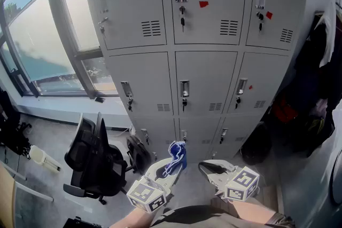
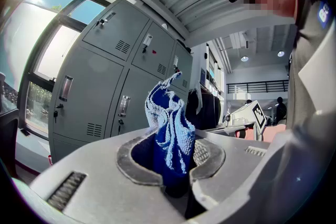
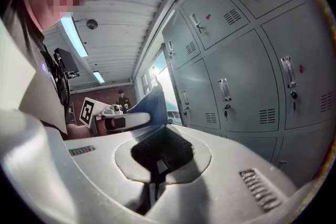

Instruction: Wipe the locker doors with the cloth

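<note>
A bank of grey locker doors (image 1: 206,29) stands straight ahead, three columns wide, each door with a handle, lock and vent. My left gripper (image 1: 172,164) is shut on a blue cloth (image 1: 177,156), held low in front of the bottom row and apart from the doors. The cloth (image 2: 170,136) rises bunched from between the closed jaws, with the lockers (image 2: 100,92) behind it. My right gripper (image 1: 209,169) is beside it to the right, shut with nothing in it. Its jaws (image 3: 157,157) meet, and the lockers (image 3: 247,71) fill the right side.
A black office chair (image 1: 93,160) stands at lower left beside a dark bag (image 1: 138,153). Large windows (image 1: 48,34) run along the left wall. Dark clothing (image 1: 315,88) hangs to the right of the lockers. Small red tags (image 1: 203,4) are stuck on some upper doors.
</note>
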The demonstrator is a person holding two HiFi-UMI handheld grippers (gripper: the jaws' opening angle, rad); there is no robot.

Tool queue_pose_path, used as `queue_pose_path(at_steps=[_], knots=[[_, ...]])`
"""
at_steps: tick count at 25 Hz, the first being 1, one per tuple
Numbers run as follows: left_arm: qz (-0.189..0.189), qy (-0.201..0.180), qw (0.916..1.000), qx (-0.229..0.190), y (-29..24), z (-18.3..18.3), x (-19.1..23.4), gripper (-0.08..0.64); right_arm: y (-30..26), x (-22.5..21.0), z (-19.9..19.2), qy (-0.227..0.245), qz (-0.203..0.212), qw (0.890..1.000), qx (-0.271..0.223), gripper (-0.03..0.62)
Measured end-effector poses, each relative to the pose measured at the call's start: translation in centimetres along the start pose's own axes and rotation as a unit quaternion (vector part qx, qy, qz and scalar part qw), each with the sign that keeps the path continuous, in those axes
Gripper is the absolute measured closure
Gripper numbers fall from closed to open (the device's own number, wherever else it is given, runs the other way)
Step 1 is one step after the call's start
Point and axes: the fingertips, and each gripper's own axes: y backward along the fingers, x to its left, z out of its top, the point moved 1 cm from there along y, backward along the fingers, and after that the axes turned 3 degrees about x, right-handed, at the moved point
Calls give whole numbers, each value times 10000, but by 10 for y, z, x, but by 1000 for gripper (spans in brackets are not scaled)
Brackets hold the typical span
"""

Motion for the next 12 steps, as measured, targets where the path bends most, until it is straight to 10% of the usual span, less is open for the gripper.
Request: queue_pose_path(at_steps=[12], knots=[[-7,10,10000,8,-2,-2,-2,468,1,0,-2,11,46,10000,-3,586]])
